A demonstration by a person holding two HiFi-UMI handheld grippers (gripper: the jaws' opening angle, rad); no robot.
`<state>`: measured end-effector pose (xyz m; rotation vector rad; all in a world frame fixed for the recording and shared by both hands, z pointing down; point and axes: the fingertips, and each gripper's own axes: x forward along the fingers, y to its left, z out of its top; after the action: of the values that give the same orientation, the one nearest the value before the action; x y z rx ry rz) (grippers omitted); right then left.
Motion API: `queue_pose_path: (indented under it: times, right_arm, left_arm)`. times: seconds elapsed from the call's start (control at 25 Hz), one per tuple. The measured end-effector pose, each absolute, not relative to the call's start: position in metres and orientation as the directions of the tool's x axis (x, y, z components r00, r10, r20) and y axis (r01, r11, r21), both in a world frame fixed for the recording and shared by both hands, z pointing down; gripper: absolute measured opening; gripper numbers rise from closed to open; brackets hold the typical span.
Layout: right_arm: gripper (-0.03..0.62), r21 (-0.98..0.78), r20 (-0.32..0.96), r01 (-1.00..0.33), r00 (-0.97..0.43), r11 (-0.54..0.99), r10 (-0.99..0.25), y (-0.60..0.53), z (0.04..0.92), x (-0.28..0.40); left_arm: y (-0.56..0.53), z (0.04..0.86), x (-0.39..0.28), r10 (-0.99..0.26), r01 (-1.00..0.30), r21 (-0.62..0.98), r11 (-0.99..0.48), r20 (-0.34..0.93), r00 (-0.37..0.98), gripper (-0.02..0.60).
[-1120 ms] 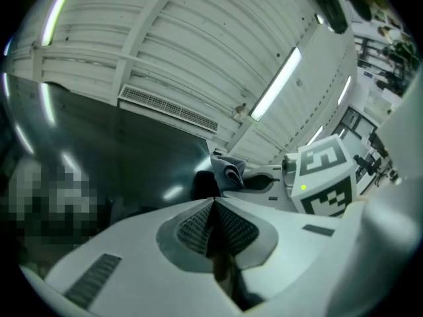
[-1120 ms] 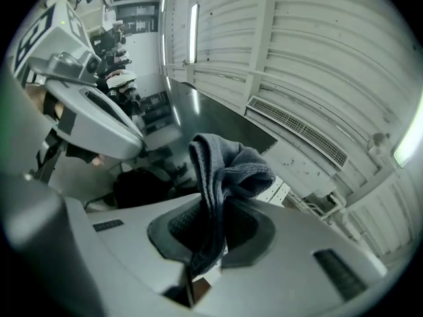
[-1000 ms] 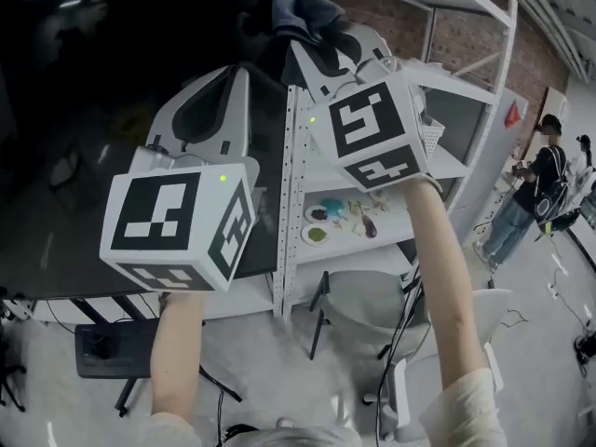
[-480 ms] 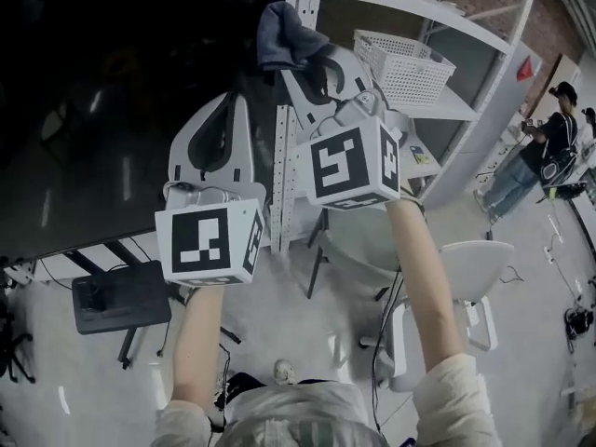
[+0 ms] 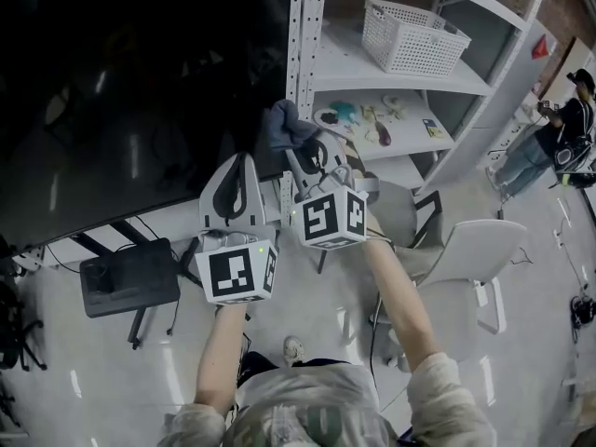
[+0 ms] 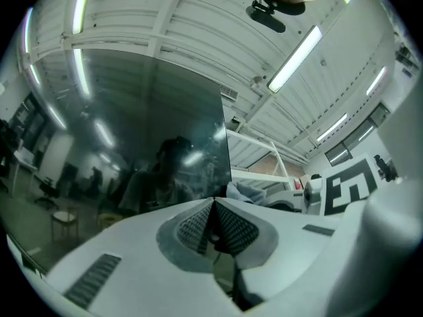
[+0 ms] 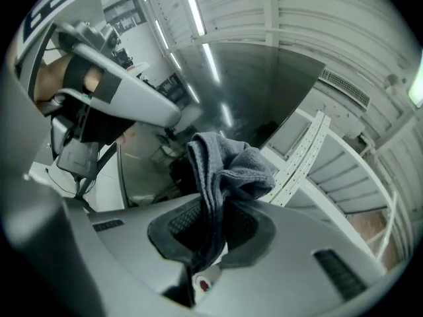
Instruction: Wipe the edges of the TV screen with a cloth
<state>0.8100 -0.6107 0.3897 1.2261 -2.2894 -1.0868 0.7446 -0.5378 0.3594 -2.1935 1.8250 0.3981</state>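
The big dark TV screen fills the upper left of the head view, with its right edge against a white rack post. My right gripper is shut on a grey-blue cloth, which sits by the screen's lower right corner. In the right gripper view the cloth bunches up out of the shut gripper, with the screen behind it. My left gripper hangs just left of the right one, shut and empty. In the left gripper view the jaws meet at the gripper's tip, facing the screen.
A white metal rack stands right of the TV, holding a white basket and small coloured items on a lower shelf. A white chair is at the right and a black box lies on the floor at the left. A person stands far right.
Both grippers have come down along the screen's right edge, from near its upper part to its lower right corner, with the cloth still held. The head view now takes in more floor.
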Motion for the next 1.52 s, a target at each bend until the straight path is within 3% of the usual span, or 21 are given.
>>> queue_pose_path:
  times: [0.48, 0.92, 1.2, 1.52]
  right_arm:
    - [0.049, 0.564, 0.08, -0.675, -0.53, 0.476, -0.844, -0.629, 0.528, 0.811]
    - [0.049, 0.42, 0.181, -0.748, -0.487, 0.515, -0.855, -0.626, 0.588, 0.8]
    - [0.049, 0.419, 0.185, -0.752, -0.479, 0.509, -0.858, -0.609, 0.586, 0.754]
    - [0.049, 0.529, 0.197, -0.674, -0.493, 0.515, -0.847, -0.568, 0.575, 0.648]
  left_arm:
    - [-0.55, 0.436, 0.733, -0.957, -0.989, -0.015, -0.146, -0.25, 0.146, 0.015]
    - [-0.538, 0.476, 0.687, -0.985, -0.996, -0.002, -0.085, -0.15, 0.084, 0.015]
    - [-0.521, 0.477, 0.631, -0.989, -0.999, 0.01, -0.034, -0.147, 0.032, 0.016]
    - [-0.489, 0.471, 0.541, -0.987, -0.999, 0.034, -0.033, -0.158, 0.028, 0.015]
